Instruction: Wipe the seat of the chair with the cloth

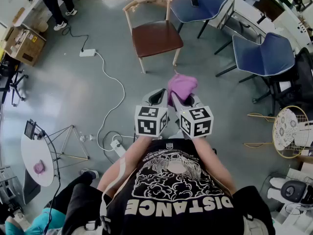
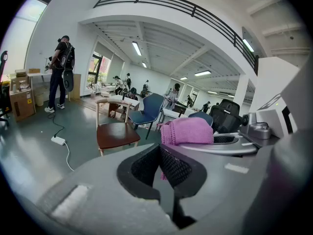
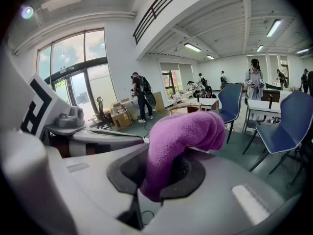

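Near the middle of the grey floor (image 1: 73, 97), the person stands with both tools held close side by side in front of the chest, their marker cubes facing up. On the right, the right claw (image 1: 178, 97) is pinching the purple cloth (image 1: 182, 86). The right gripper view shows the fabric caught between the two dark pads of that claw (image 3: 163, 165), with the rest of the cloth (image 3: 181, 131) bulging up and flopping over to the right above the tips. Just to its left, the left claw (image 1: 157, 96) has its pads pressed together with nothing held, as the left gripper view shows at the tips (image 2: 159, 146); from there the cloth (image 2: 188, 131) appears just beside it on the right. The cloth is up in the air, well apart from the chair (image 1: 156, 37). That chair stands farther off and straight ahead, upright on the floor, with a light wooden frame and a bare dark brown seat (image 2: 115, 133). Two blue chairs stand beyond it and to its right, one at the far edge (image 1: 203, 1) and one nearer on the right (image 1: 264, 53). To the left of the wooden chair a white power strip (image 1: 87, 52) lies on the floor, and its white cable (image 1: 110, 89) curls back toward the person's feet. At the near left stands a small round white tabletop (image 1: 34, 155).
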Action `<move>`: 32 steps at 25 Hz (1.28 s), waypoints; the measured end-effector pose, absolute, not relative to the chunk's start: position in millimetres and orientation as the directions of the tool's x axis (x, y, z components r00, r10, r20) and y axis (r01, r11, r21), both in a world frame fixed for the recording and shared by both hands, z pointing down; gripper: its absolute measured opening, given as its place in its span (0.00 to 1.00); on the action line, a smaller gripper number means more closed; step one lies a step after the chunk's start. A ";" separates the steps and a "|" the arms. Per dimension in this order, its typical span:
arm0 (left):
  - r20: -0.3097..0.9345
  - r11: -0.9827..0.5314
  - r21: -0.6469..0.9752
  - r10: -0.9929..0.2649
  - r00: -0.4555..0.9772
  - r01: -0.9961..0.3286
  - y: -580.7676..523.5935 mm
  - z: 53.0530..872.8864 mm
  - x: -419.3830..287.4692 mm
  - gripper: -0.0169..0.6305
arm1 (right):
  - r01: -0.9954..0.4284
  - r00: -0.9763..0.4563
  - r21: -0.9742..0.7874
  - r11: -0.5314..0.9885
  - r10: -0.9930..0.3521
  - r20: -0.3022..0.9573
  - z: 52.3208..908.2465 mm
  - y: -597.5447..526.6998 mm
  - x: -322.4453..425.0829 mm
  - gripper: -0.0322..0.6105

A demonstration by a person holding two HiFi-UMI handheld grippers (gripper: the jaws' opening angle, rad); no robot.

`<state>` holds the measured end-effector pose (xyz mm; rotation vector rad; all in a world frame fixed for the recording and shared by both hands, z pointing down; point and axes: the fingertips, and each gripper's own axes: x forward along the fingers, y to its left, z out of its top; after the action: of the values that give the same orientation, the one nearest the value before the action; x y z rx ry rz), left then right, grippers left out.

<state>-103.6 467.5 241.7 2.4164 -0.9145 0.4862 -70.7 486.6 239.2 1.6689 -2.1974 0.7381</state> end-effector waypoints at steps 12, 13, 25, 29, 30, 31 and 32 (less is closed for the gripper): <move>0.490 -0.638 0.348 -0.502 0.713 -0.687 454.9 246.0 -113.5 0.02 | -0.949 -0.306 -0.230 0.214 -0.795 0.523 242.3 475.4 -84.6 0.15; 0.489 -0.637 0.350 -0.502 0.713 -0.688 453.3 246.4 -113.6 0.02 | -0.949 -0.307 -0.229 0.216 -0.793 0.526 243.1 474.0 -84.6 0.15; 0.523 -0.592 0.329 -0.535 0.664 -0.736 400.0 260.8 -115.1 0.02 | -0.924 -0.376 -0.272 0.267 -0.761 0.529 260.0 419.0 -83.4 0.15; 0.538 -0.578 0.325 -0.537 0.649 -0.748 366.6 268.3 -97.9 0.02 | -0.915 -0.397 -0.290 0.279 -0.747 0.533 266.5 384.6 -64.1 0.15; 0.542 -0.574 0.328 -0.536 0.647 -0.751 358.8 270.2 -92.5 0.02 | -0.912 -0.403 -0.296 0.283 -0.742 0.535 267.9 376.6 -58.4 0.15; 0.547 -0.569 0.330 -0.535 0.644 -0.753 351.9 272.3 -87.4 0.02 | -0.909 -0.410 -0.302 0.286 -0.737 0.537 269.5 369.4 -53.1 0.15; 0.553 -0.564 0.332 -0.533 0.640 -0.756 345.4 274.7 -82.3 0.02 | -0.906 -0.416 -0.309 0.288 -0.732 0.539 271.4 362.2 -47.8 0.15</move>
<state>-82.3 345.4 274.7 2.3103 -1.0035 0.5354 -47.8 362.2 271.4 1.4941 -2.2684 0.8443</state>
